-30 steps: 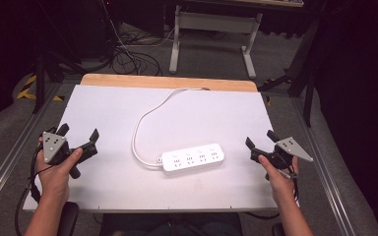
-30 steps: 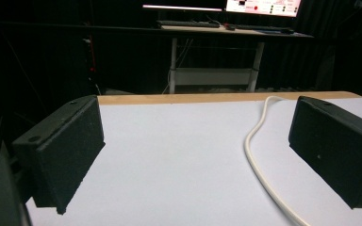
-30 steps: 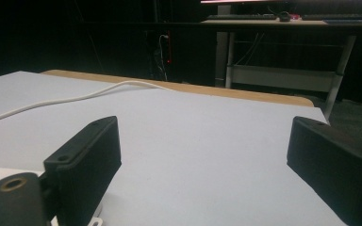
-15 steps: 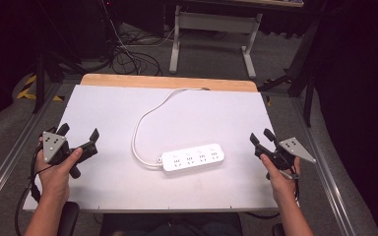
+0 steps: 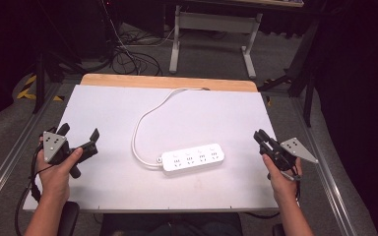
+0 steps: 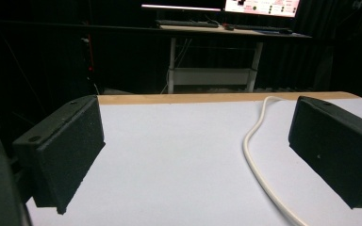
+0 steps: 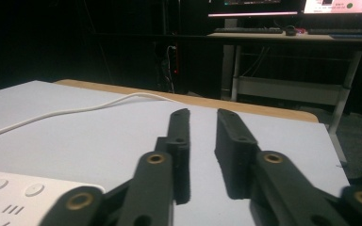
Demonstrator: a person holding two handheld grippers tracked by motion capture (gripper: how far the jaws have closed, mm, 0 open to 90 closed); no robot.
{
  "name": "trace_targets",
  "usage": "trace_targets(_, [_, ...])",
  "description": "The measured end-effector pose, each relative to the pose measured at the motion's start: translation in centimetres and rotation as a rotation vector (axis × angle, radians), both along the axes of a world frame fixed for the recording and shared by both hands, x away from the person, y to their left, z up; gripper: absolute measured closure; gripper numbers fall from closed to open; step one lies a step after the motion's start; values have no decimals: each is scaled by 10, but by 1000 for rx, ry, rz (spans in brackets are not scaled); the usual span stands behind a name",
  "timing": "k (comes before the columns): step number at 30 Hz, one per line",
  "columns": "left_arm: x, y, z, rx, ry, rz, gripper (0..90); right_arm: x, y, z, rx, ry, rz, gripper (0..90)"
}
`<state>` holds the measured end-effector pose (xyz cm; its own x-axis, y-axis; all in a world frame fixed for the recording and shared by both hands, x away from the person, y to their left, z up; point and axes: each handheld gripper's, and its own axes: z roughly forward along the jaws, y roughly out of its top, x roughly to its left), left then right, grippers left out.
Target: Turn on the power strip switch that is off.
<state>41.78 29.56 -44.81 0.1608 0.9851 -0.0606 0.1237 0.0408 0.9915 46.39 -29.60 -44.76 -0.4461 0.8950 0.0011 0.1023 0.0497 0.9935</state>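
Hovering at the table's (image 5: 103,103) edges, the left tool (image 5: 78,138) gapes wide; the right tool's (image 5: 259,137) jaws, just closing, are nearly together on nothing. The power strip (image 5: 193,157) lies untouched between them, so reaching inward likely comes next.

Lab: desks (image 5: 216,19), monitors (image 6: 264,5), cables (image 5: 128,54)

power strip (image 5: 193,161): white, long, flat on the white table top, sockets facing up, a little right of the middle, its length running nearly left to right
buttons: round, by the sockets
cord (image 5: 145,118): white, leaves the strip's left end, loops left, then curves to the far edge
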Motion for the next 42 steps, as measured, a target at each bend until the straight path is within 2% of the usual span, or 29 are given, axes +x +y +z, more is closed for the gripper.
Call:
trace_targets(8, [0,0,0,4,1,-3,45,-2,2,2,5,42,38,900])
trace_targets(14, [0,0,0,4,1,-4,45,-3,1,6,-9,52,42,900])
trace_targets(15, [1,-1,0,6,2,-4,45,-2,1,8,-24,69,57,900])
trace_targets(17, [1,-1,0,7,2,-6,45,-2,2,9,-33,71,61,900])
trace_targets(19, [1,-1,0,8,-1,-6,45,1,4,17,-54,98,84,900])
trace_targets(26, [2,-1,-1,8,3,-5,46,9,4,30,7,147,130,900])
trace_targets(34, [2,-2,-1,12,10,-5,46,16,25,45,14,193,236,900])
trace_targets(35, [2,-2,-1,12,10,-5,46,16,25,45,14,193,236,900])
trace_targets(42, [2,-1,-2,11,13,-4,48,29,59,52,-33,218,306,900])
